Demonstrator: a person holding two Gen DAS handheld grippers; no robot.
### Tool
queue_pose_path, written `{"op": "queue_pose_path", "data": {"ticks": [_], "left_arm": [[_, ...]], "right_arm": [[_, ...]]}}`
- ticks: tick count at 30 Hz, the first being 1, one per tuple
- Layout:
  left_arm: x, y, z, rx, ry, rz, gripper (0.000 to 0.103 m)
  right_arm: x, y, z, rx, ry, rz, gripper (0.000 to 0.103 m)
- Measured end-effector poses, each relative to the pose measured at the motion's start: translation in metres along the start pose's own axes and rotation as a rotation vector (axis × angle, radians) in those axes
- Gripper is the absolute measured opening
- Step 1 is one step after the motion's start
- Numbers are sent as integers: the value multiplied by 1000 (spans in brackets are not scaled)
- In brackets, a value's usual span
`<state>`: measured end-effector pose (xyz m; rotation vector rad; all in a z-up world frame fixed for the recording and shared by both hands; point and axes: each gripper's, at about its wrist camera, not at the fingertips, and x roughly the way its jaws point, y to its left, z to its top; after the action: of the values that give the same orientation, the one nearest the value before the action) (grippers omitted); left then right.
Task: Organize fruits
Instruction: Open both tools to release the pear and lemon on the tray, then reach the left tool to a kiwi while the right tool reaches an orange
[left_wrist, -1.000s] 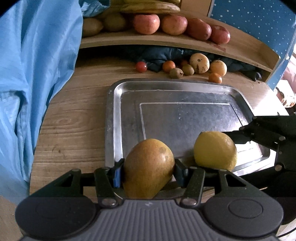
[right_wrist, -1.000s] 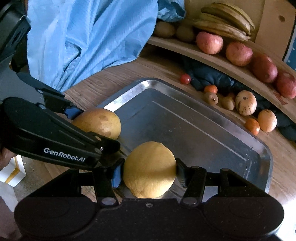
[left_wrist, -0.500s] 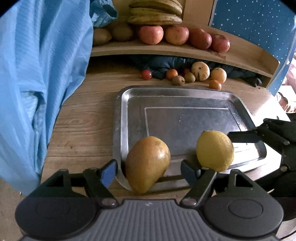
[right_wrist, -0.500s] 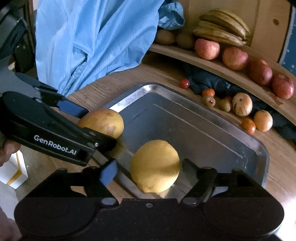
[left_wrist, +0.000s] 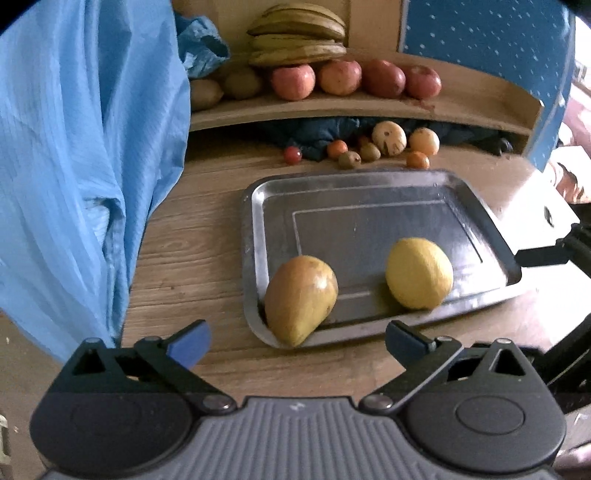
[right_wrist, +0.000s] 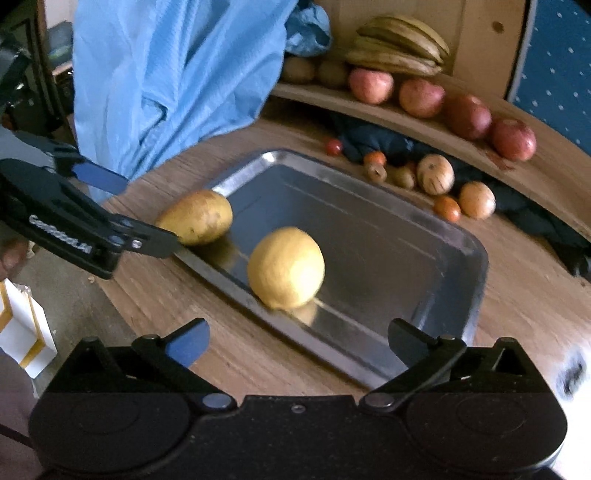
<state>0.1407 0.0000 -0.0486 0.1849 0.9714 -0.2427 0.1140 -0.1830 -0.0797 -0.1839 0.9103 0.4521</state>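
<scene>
Done: pear (left_wrist: 300, 297) and lemon (left_wrist: 419, 272) rest in tray (left_wrist: 369, 177), lower centre | Left hand-held gripper (left_wrist: 295, 341) and right hand-held gripper (right_wrist: 295, 341): jaws just opened, apart, empty | Left: small fruits (left_wrist: 384, 137) on surface (left_wrist: 192, 251), upper centre.

From my left camera, my right gripper (left_wrist: 546, 254) was cut off by the picture's right edge, only one finger showing. From my right camera, my left gripper (right_wrist: 122, 210) covered one end of the pear (right_wrist: 195, 217). The small fruits (left_wrist: 384, 137) under the shelf (left_wrist: 332, 107) were too blurred to name. Blue cloth (left_wrist: 74, 147) hid the surface's (left_wrist: 184, 258) far left side.
</scene>
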Motion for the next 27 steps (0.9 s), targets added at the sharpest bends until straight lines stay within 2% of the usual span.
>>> {"op": "queue_pose_path", "data": {"ticks": [5, 9, 19, 27], "left_arm": [[-5, -1, -3, 50, 11, 29, 103], [-6, -3, 1, 67, 11, 40, 103], [0, -3, 17, 119, -1, 29, 103], [12, 4, 41, 134, -18, 18, 103]], "right_arm": [[-5, -1, -7, 18, 20, -9, 102], [-4, -2, -8, 24, 52, -60, 102], [-3, -12, -5, 77, 72, -87, 102], [-1, -26, 6, 115, 55, -112, 102]]}}
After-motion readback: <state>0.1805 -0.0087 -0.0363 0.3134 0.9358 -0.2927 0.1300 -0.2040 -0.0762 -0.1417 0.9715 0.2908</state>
